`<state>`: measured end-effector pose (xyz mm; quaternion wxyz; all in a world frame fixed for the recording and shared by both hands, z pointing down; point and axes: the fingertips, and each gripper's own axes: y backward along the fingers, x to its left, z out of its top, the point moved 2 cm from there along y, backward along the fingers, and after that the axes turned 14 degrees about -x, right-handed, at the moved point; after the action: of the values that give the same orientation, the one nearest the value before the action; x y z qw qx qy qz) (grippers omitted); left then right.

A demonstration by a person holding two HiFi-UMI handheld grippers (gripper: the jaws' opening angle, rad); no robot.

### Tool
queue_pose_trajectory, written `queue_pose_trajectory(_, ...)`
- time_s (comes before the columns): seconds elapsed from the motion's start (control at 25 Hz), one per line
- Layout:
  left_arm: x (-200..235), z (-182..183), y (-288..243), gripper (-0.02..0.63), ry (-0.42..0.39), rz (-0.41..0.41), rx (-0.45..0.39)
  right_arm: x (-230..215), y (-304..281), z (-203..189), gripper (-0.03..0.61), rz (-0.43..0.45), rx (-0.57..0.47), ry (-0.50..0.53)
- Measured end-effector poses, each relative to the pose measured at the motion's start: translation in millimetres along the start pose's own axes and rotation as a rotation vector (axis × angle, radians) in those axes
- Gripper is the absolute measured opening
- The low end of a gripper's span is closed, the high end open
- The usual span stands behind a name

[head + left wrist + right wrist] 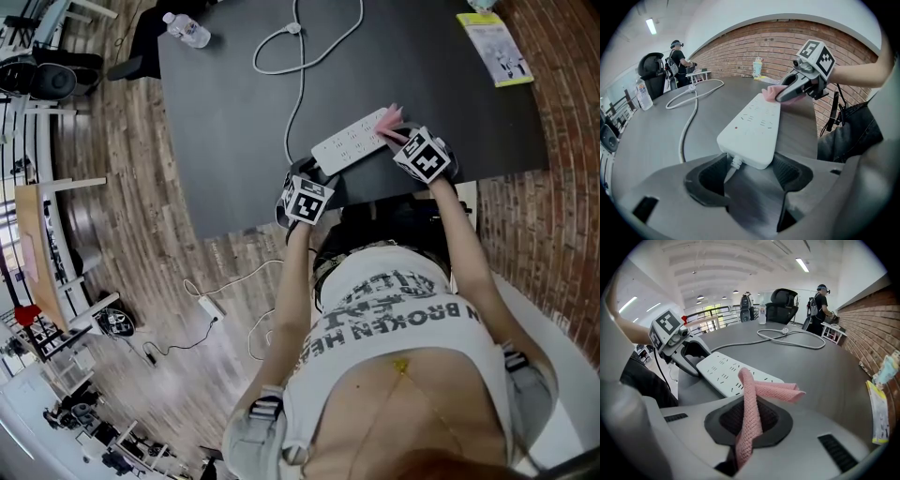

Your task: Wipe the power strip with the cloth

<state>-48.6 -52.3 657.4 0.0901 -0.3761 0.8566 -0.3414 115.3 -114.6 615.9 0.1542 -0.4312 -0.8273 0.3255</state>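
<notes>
A white power strip [349, 142] lies aslant near the front edge of the dark table [225, 122]. My left gripper [317, 172] is shut on its cable end; in the left gripper view that end [751, 151] sits between the two pads of the left gripper [749, 176]. My right gripper [399, 137] is shut on a pink cloth [391, 119], which rests on the strip's far end. In the right gripper view the cloth [754, 394] rises out of the right gripper [749, 420] and folds over onto the strip [723, 373].
The strip's white cable [301, 58] loops across the table's middle. A water bottle [187, 30] lies at the far left corner and a yellow-green leaflet [496, 47] at the far right. A brick wall [562, 84] runs along the right.
</notes>
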Motion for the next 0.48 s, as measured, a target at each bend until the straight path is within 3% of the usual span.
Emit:
queue_pose_trajectory(0.32, -0.5, -1.4, 0.1, 0.288, 0.005, -0.006, 0.006, -29.0, 14.8, -13.7, 0.017, -0.159, 0.01, -0.051)
queue_pose_trajectory(0.48, -0.5, 0.9, -1.0, 0.288, -0.001, -0.005, -0.004, -38.0, 17.8, -17.3, 0.015, -0.151, -0.006, -0.106)
